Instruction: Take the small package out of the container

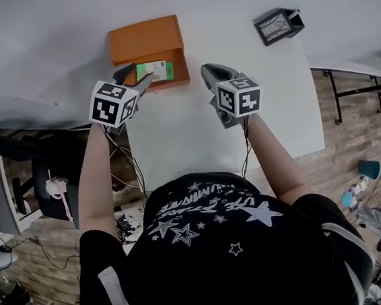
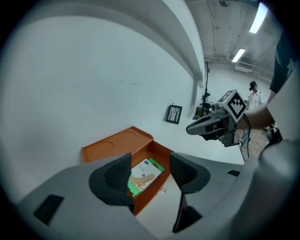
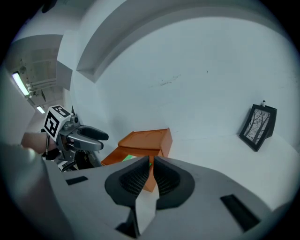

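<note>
A white counter (image 1: 195, 134) spreads across the upper half of the head view, with a plank floor (image 1: 349, 118) at the right edge and cables (image 1: 128, 168) hanging at its near edge. Lowest in the frame is the person's black star-printed shirt (image 1: 212, 227). Both forearms reach up the frame from it, roughly side by side.

The left gripper (image 1: 135, 78) tilts downward at the near edge of an orange container (image 1: 146, 41). Its jaws stand apart, not pressing on anything. In the left gripper view the small package (image 2: 146, 174), green and white, shows between them, lying flat in the container's open near half. Whether a jaw touches it cannot be told.

The right gripper (image 1: 210, 73) hovers over bare counter just right of the container, clear of it. Its jaws are closed together with nothing between them.

Beyond, in the upper right, a small dark picture frame (image 1: 277, 25) stands well apart from the container.
</note>
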Action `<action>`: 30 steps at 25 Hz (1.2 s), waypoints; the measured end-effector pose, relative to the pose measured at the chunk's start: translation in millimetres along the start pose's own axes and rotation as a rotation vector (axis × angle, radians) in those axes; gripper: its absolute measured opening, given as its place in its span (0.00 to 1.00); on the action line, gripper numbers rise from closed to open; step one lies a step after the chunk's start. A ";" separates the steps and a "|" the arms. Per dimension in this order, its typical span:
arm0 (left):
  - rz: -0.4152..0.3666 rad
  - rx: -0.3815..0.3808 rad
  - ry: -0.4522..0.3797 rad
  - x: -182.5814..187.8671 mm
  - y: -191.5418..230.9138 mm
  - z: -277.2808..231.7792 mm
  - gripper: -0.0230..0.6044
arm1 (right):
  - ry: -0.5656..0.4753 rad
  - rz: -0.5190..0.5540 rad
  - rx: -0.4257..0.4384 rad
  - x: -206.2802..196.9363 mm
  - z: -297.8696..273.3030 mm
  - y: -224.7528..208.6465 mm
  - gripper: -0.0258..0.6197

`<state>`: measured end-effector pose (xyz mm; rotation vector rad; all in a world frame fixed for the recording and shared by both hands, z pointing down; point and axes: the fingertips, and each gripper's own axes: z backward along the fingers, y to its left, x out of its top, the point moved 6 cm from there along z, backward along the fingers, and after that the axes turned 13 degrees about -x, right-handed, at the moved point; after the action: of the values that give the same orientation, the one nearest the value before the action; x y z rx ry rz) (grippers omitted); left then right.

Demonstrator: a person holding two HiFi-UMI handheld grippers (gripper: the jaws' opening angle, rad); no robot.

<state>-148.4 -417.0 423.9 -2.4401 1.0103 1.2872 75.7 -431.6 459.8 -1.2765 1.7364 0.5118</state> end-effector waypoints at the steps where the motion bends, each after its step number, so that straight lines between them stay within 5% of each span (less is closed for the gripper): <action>1: -0.002 -0.036 0.030 -0.2 1.8 -7.1 0.51 | 0.005 -0.002 0.003 0.0 -3.9 -2.5 0.13; 3: -0.007 -0.098 0.101 -3.8 3.8 -20.0 0.62 | 0.018 -0.010 0.009 -2.2 -9.9 -5.9 0.13; 13: -0.153 -0.184 0.405 -14.1 25.7 -65.1 0.64 | 0.060 -0.032 0.019 -9.8 -36.7 -21.1 0.13; 21: -0.233 -0.259 0.557 -16.7 38.2 -88.7 0.64 | 0.086 -0.058 0.018 -17.6 -50.2 -29.1 0.13; 30: -0.462 -0.333 0.788 -33.5 44.2 -122.0 0.64 | 0.105 -0.100 0.012 -27.5 -65.7 -39.6 0.13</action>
<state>-110.9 -490.8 529.2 -3.2612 0.2898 0.3453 86.4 -481.2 523.4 -1.3961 1.7483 0.3824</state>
